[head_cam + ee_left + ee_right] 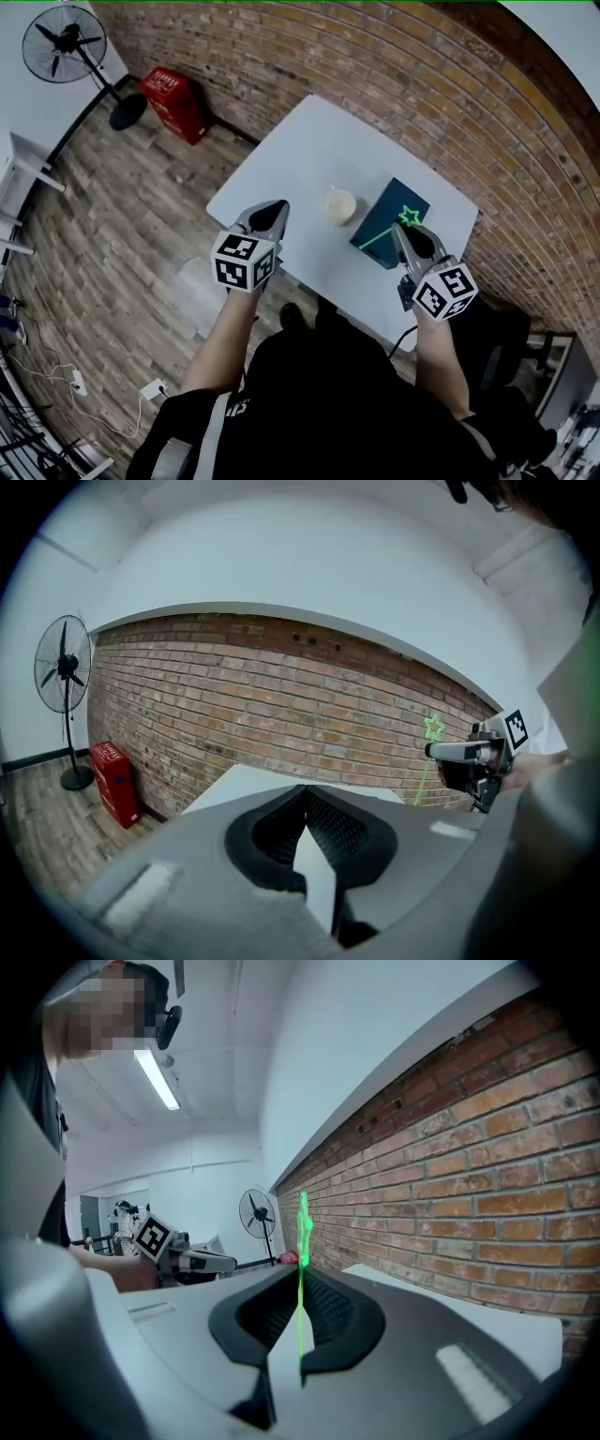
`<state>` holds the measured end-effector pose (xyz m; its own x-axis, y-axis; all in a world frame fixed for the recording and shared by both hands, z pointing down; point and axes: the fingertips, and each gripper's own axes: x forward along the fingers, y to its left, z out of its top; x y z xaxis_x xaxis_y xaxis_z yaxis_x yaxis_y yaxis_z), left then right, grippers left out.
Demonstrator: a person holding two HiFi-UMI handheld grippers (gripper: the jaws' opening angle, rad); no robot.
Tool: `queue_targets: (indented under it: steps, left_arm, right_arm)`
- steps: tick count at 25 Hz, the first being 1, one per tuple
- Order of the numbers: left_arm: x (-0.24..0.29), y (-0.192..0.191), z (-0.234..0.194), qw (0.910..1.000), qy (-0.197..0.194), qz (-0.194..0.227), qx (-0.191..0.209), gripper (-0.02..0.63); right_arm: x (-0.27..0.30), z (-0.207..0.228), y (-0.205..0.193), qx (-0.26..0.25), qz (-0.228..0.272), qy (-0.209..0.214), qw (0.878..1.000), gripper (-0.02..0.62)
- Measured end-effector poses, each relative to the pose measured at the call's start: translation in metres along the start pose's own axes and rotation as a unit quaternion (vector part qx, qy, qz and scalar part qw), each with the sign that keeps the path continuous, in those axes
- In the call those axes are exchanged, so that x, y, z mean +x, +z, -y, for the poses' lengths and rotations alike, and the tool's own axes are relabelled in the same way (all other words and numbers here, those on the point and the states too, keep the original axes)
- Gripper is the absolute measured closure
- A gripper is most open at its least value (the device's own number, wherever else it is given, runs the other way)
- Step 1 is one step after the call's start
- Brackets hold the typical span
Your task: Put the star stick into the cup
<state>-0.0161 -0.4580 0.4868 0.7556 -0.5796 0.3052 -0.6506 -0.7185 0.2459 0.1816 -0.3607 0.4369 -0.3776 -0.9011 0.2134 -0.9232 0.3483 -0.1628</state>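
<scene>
A cream cup [339,205] stands near the middle of the white table [300,155]. My right gripper [401,232] is shut on the thin green star stick [409,217], whose star shows over a dark teal box [384,234] to the right of the cup. In the right gripper view the star stick [302,1241] rises upright from between the closed jaws of the right gripper [300,1274]. The left gripper [279,208] hovers to the left of the cup, jaws together and nothing in them. From the left gripper view, the right gripper [469,754] and star stick [433,727] show at right.
A brick wall [394,66] runs behind the table. A red crate [176,103] and a standing fan [66,42] are on the wooden floor at the far left. A black chair [506,347] sits at the table's right corner.
</scene>
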Motion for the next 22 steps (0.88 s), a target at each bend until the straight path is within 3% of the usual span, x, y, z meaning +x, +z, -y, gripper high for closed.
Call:
queue_targets:
  steps: [8,22]
  left_arm:
    - [0.035,0.004,-0.015,0.9998,0.004,-0.018,-0.008,0.600]
    - [0.061,-0.009,-0.008,0.9992,0.010,-0.033,-0.021,0.600]
  right_arm:
    - [0.030,0.044,0.008,0.024,0.003,-0.012,1.000,0.580]
    - [0.083,0.069,0.026,0.035,0.012,0.024,0.999,0.580]
